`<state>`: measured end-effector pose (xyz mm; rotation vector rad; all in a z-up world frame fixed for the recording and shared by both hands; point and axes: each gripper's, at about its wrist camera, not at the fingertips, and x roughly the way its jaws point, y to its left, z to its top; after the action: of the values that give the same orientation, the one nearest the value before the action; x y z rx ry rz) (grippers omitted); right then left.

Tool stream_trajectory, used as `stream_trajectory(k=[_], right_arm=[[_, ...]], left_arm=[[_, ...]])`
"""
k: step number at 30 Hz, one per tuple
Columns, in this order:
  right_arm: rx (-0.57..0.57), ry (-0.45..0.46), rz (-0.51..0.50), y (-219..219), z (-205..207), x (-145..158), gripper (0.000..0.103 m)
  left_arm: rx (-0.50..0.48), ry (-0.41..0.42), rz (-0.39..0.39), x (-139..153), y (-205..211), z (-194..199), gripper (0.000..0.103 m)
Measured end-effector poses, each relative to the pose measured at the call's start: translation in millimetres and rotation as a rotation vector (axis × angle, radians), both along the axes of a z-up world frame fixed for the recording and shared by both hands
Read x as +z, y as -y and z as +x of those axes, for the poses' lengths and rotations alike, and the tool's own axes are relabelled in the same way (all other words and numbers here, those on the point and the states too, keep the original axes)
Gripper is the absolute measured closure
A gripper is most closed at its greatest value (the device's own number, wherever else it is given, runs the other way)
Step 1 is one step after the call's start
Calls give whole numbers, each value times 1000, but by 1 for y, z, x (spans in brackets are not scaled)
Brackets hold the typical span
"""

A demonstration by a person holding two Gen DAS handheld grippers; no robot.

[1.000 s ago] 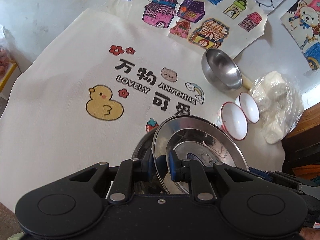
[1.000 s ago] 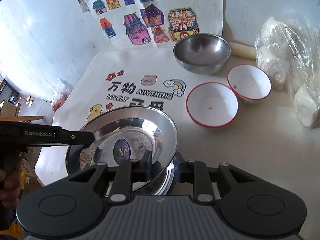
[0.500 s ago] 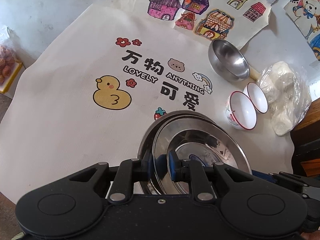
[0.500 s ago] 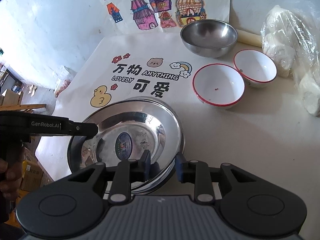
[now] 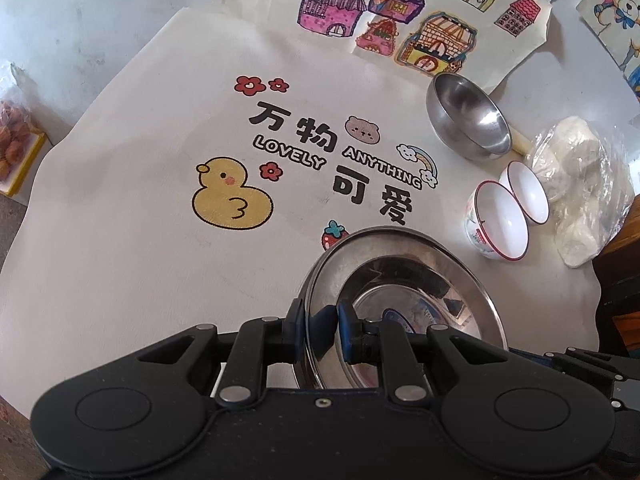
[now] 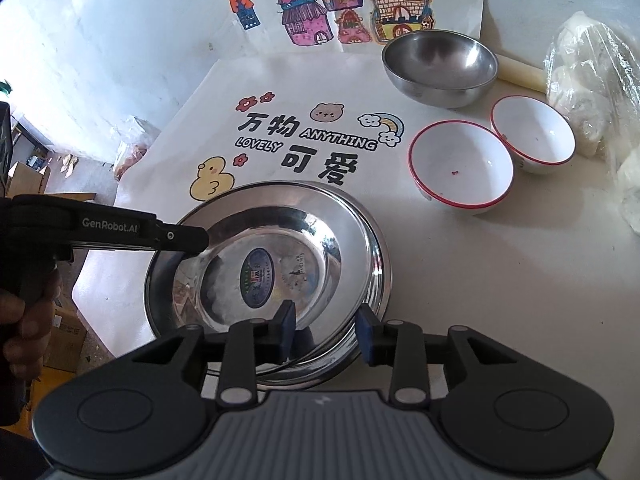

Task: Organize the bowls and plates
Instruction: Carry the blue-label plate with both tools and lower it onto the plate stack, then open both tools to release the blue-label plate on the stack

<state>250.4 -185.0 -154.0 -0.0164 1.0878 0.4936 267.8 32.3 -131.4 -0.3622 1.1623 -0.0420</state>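
Plates (image 6: 280, 264) stacked, undersides hidden, near rim cut off

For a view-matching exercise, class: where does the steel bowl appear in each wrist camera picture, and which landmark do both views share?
Left wrist: the steel bowl sits upper right, behind the two red-rimmed bowls.
Right wrist: the steel bowl sits top, right of centre, beyond the same bowls.
Shared landmark: the duck print on the mat, left of the steel plates in both.
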Motion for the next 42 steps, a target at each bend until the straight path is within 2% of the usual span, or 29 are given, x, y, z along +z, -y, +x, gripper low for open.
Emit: stream_trajectory(k=[21, 25, 32, 35, 38, 40, 42], right_arm=[[-12, -43, -29, -5, 9, -4, 66], [-13, -50, -32, -6, 8, -5, 65], [-26, -56, -34, -3, 10, -5, 60], [-26, -51, -27, -2, 10, -3, 59], [-28, -41, -29, -3, 10, -1, 59], [-34, -35, -29, -2, 9, 0, 55], [-46, -30, -26, -2, 11, 1, 45]], left_arm=[[-106, -8, 69, -8, 9, 8, 82], [-109, -13, 82, -7, 9, 9, 78], [-122, 0, 82, -2, 11, 12, 75], [-121, 8, 88, 0, 11, 13, 67], [-119, 20, 96, 5, 11, 15, 54], [-111, 39, 110, 9, 12, 17, 31], [-100, 57, 130, 12, 12, 20, 17]])
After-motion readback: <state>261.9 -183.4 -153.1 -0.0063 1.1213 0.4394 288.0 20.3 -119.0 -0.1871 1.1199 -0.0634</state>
